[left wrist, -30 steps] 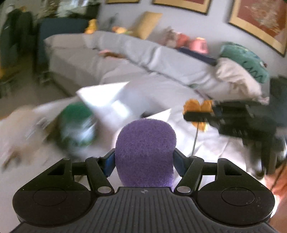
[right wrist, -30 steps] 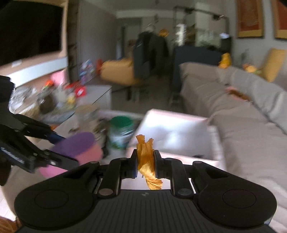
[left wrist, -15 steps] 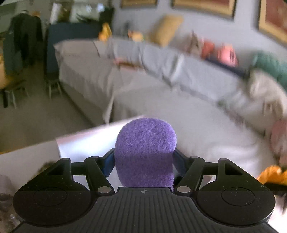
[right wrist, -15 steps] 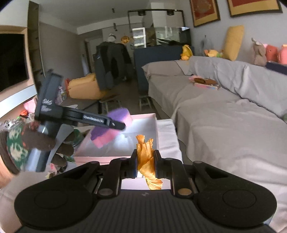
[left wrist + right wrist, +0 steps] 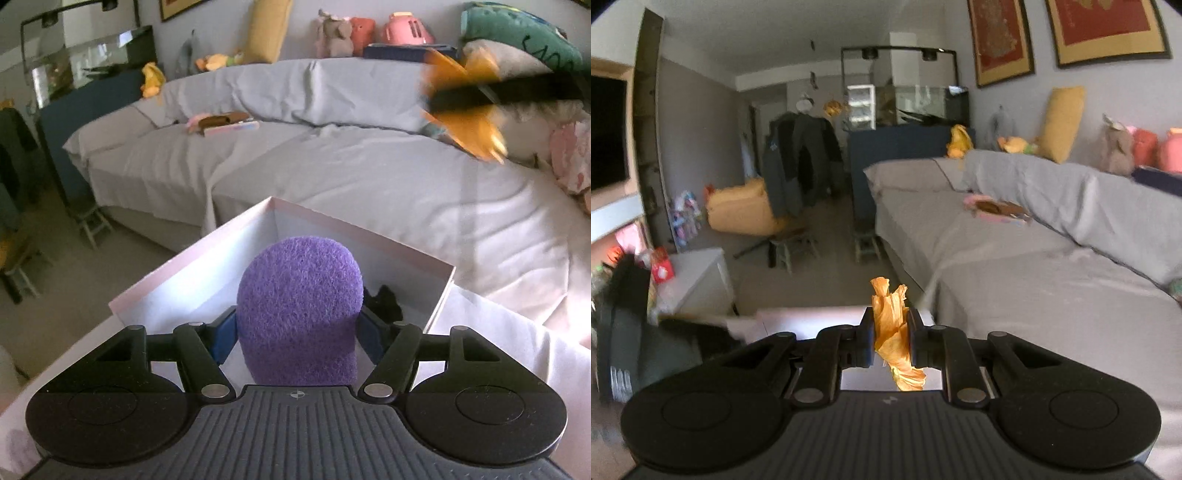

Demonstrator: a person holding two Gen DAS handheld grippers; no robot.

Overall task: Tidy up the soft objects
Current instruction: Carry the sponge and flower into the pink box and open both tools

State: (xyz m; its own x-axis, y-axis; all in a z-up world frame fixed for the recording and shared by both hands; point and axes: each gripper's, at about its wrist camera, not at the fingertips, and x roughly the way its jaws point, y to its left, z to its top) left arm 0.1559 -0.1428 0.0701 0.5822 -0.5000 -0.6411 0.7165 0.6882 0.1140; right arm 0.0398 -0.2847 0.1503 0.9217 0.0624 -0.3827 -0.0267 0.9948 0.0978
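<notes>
My left gripper (image 5: 297, 328) is shut on a purple sponge (image 5: 299, 310) and holds it over the open white box (image 5: 184, 280). A small black soft object (image 5: 384, 302) lies inside the box at its right. My right gripper (image 5: 890, 332) is shut on a crumpled orange cloth (image 5: 892, 332). In the left wrist view the right gripper and its orange cloth (image 5: 461, 107) appear blurred, high at the upper right, above the sofa. The box edge (image 5: 812, 317) shows just below the right gripper.
A long grey sofa (image 5: 332, 155) runs behind the box, with plush toys (image 5: 340, 37) and cushions (image 5: 264, 29) on its back. A small stool (image 5: 792, 247) and a white side table (image 5: 698, 280) stand on the floor to the left.
My left gripper has lowered the purple sponge closer over the white box. My right gripper has risen with the orange cloth, away from the box.
</notes>
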